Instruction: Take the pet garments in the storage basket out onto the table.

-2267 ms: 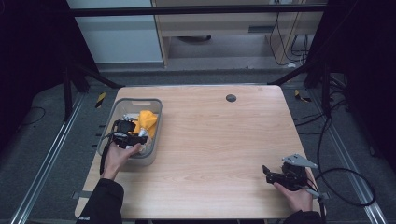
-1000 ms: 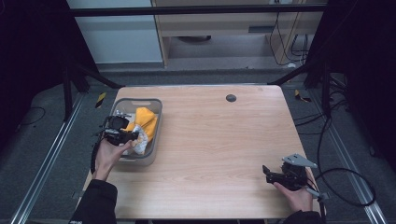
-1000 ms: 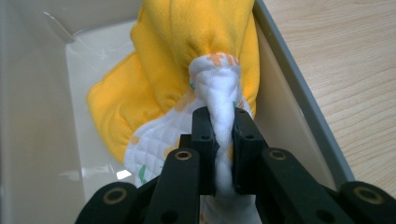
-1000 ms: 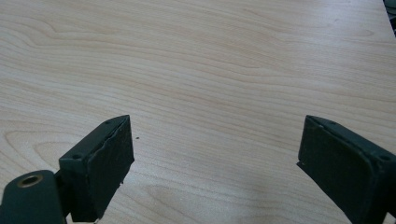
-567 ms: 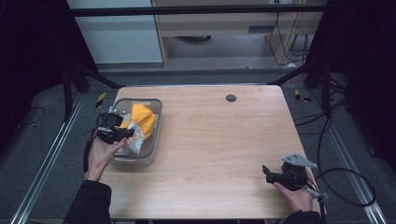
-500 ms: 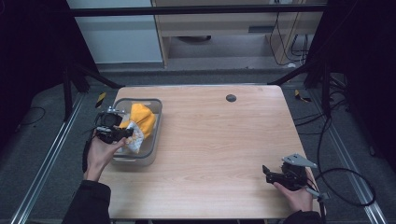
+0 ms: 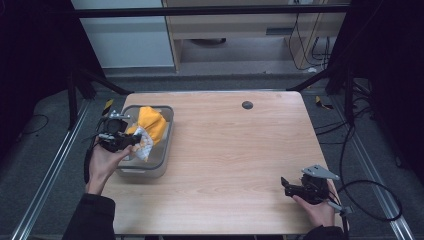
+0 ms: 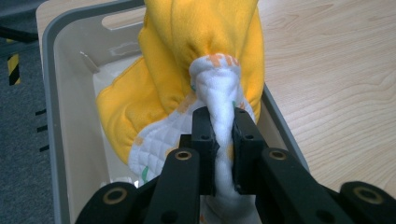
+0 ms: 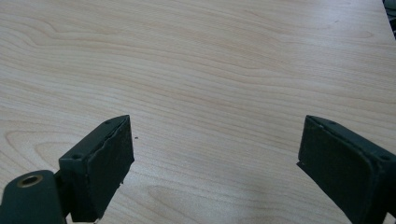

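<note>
A yellow cloth with a white quilted lining [image 7: 148,127] [image 8: 196,60] hangs partly out of a grey bin [image 7: 165,150] [image 8: 51,93] at the table's left. My left gripper [image 7: 131,141] [image 8: 219,135] is shut on a bunched white fold of the cloth and holds it lifted above the bin. At the front right corner of the table my right gripper [image 7: 285,186] [image 9: 215,158] rests low in a hand, its jaws wide apart over bare wood with nothing between them.
The wooden table [image 7: 235,155] has a small dark round hole [image 7: 247,105] near its far edge. Cables [image 7: 370,200] trail on the floor to the right. Black frame legs stand at both far corners of the table.
My left gripper has risen and drawn back toward the bin's left side, pulling the yellow cloth up out of the bin. The right gripper has kept still.
</note>
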Demonstrator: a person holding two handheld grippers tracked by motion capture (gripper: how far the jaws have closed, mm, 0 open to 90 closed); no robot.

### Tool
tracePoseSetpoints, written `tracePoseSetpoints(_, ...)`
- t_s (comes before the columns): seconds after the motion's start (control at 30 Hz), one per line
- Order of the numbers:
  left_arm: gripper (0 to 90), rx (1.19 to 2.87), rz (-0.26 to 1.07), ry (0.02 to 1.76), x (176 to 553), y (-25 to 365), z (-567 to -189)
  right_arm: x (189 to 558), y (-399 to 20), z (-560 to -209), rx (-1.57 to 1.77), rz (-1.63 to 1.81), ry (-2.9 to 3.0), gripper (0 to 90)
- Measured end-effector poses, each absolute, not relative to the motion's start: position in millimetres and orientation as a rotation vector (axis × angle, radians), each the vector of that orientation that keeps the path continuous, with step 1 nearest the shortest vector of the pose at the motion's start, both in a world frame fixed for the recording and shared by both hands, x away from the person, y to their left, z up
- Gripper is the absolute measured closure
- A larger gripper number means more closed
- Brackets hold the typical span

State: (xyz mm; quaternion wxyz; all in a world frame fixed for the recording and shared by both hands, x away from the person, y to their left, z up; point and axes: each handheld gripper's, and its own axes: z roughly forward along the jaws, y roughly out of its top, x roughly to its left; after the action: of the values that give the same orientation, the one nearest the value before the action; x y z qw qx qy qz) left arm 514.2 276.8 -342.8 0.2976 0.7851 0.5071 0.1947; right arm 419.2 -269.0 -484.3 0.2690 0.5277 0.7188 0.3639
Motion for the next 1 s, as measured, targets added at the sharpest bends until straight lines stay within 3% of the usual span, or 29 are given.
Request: tracePoseSetpoints(1.0,81.9,2.127,0.485,1.182,493.4,252.9,-313.0,419.1,-269.2,-484.1,1.422,0.983,1.935,10.2)
